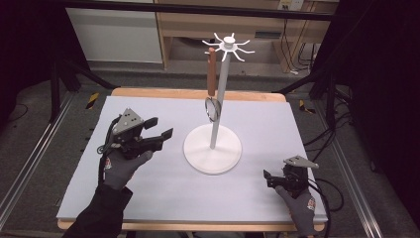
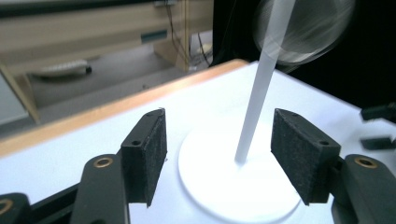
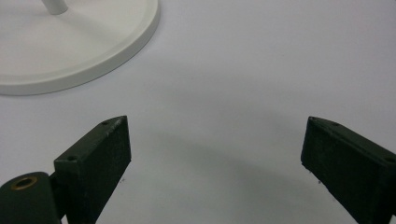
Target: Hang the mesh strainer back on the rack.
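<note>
Black jaws wide on both sides, nothing held, rack standing mid-surface.

Left gripper is lifted off the surface, jaws spread and empty, aimed at the white stand near its right. Right gripper sits low near the front right edge, jaws gaping over bare white surface, well apart from the stand's round base. Up the pole, a brown-handled strainer hangs from a top hook, its mesh ring blurred against the pole in the left gripper view.
</note>
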### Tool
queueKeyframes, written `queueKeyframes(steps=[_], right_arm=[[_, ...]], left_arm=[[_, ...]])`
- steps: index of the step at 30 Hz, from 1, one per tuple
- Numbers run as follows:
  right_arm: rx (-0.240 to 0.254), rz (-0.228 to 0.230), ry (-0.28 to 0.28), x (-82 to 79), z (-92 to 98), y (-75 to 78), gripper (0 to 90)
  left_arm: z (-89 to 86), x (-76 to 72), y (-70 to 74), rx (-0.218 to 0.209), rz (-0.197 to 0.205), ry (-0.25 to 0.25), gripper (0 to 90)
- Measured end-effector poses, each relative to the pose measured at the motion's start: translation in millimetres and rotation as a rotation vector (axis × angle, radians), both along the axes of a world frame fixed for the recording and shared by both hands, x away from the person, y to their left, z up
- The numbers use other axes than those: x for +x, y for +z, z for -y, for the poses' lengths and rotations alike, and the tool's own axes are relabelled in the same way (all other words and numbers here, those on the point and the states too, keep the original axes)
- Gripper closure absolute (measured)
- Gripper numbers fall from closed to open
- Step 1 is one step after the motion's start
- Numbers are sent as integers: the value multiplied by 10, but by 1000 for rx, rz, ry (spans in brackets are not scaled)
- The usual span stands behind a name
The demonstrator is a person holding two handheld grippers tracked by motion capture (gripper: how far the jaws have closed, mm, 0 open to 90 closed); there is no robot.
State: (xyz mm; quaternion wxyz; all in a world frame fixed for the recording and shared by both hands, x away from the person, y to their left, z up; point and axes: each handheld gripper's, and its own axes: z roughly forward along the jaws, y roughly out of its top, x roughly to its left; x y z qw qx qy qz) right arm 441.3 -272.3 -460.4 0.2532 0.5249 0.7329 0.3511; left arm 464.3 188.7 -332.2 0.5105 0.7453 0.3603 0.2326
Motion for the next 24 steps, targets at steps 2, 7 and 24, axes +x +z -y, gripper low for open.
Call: queueKeyframes(steps=[2,7,24], right_arm=[[-3,-1,-2,0,1,-1,86],[-1,-6,-10,-6,1,1,87],[-57,-41,-21,32,8,-58,88]], left_arm=[[-73,-16,-134,11,-25,11,353],[-208,-53,-378,39,-69,42,342],[-941,-272,-1079,1,-175,241,331]])
